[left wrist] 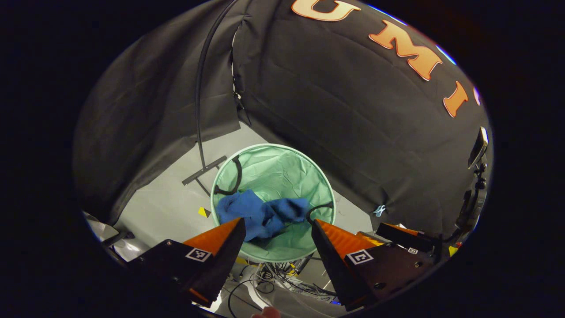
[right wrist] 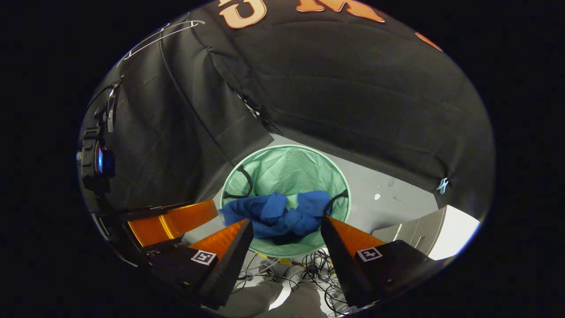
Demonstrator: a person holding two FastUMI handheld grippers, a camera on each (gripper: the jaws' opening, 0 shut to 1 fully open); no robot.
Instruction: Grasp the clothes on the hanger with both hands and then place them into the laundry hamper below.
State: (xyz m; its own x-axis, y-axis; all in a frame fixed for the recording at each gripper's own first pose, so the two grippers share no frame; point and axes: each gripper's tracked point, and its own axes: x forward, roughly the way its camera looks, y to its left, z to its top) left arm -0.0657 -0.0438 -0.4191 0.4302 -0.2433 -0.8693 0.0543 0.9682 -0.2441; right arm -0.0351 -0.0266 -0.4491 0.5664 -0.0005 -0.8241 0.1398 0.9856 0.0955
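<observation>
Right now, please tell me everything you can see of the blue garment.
The blue garment is soft, fleece-like cloth of deep blue, crumpled into a loose heap with two bulging folds. It lies inside the round mint-green laundry hamper, on the side nearer the cameras, resting against the fabric lining and near the black handle loop. Neither claw touches it; both are open above it.

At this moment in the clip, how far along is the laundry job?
Essentially finished. The blue garment lies crumpled inside the green hamper. Nothing is in hand: the left gripper and right gripper are both open and empty above it. A bare hanger hangs at upper left in the right gripper view. Nothing visible remains.
</observation>
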